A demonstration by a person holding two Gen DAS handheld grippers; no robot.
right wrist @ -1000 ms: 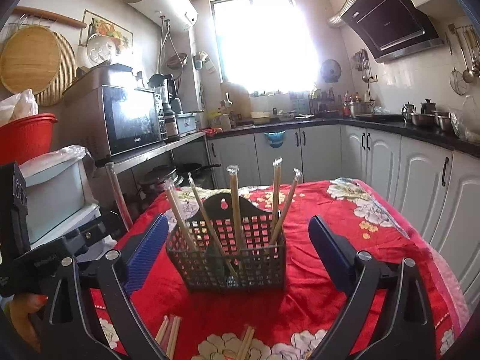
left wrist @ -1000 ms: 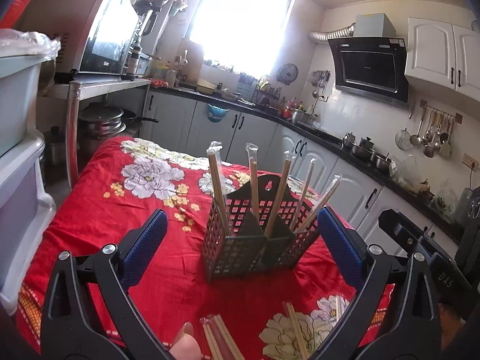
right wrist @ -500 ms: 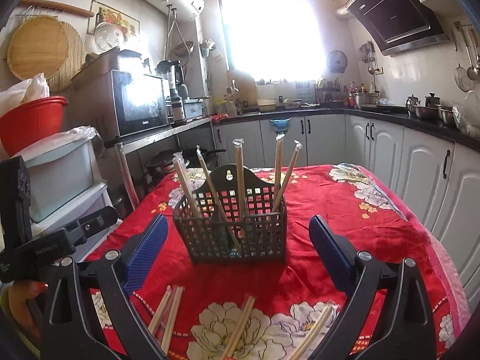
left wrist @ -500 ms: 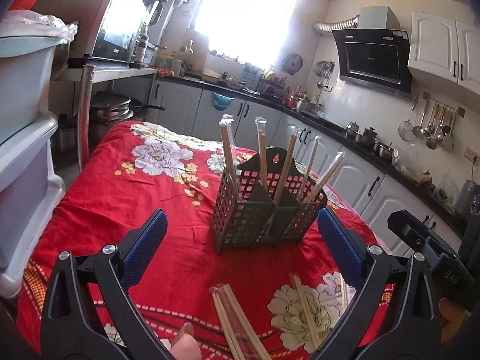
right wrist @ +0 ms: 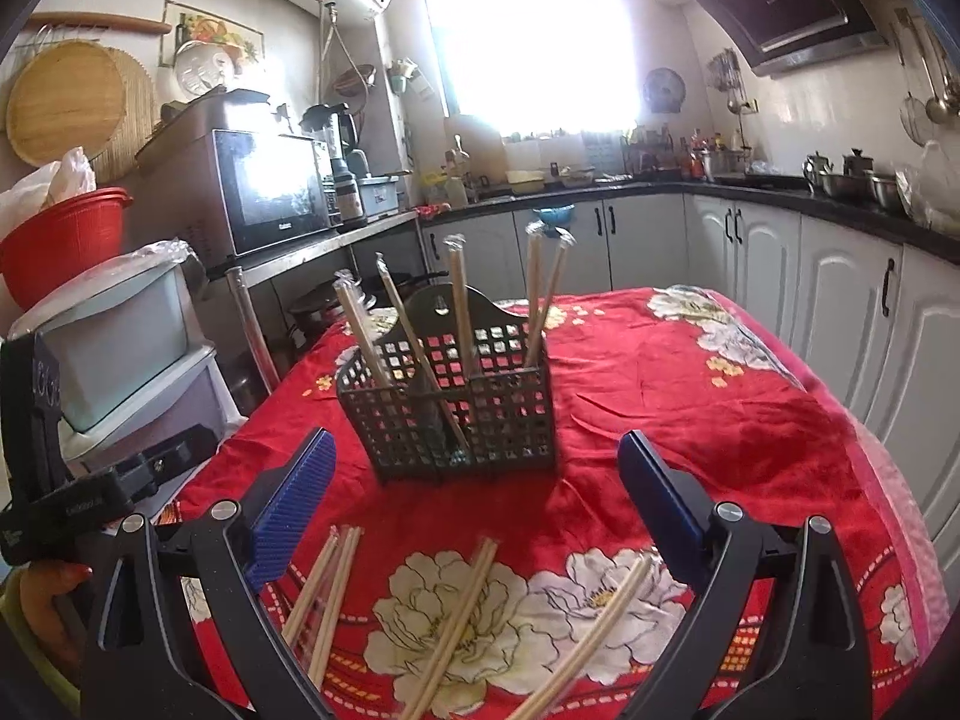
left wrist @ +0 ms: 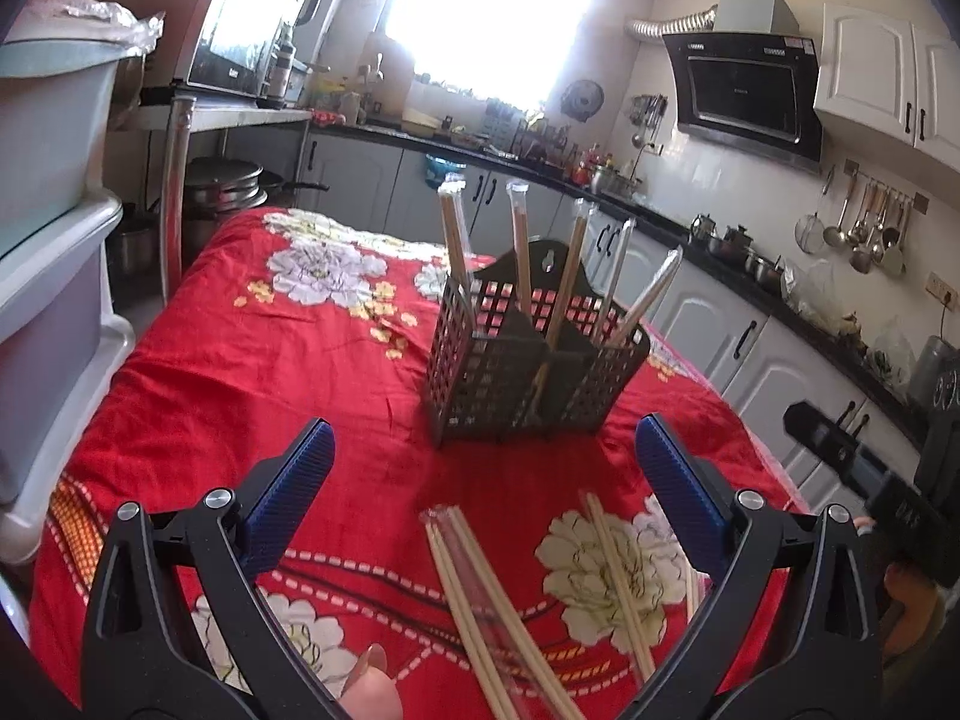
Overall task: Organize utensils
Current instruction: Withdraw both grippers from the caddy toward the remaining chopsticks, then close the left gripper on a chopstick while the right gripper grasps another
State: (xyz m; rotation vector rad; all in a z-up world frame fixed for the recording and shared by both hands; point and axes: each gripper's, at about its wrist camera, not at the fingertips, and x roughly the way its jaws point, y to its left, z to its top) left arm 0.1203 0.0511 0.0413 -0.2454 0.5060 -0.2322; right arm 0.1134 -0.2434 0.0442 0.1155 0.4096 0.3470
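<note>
A: Both tools, left point(left wrist: 477, 480) and right point(right wrist: 474, 483), have backed away from the basket point(right wrist: 456, 414), spread wide, empty.

B: So chopsticks point(right wrist: 453, 618) lying on the bench point(right wrist: 690, 396) come next.

Strong daylight pours through the far window point(left wrist: 492, 18), which is blown out to pure white in both views, with glare washing over the wall and counter beside it. The red tablecloth point(left wrist: 252, 360) is brightly and evenly lit, its colour saturated. The dark utensil basket point(right wrist: 456, 408) is backlit, its near face in shade. Fisheye distortion bends the cabinets and walls, and black vignetting fills the corners. The middle of each picture is sharp; the near chopsticks point(left wrist: 480, 600) at the bottom edge look slightly soft.
</note>
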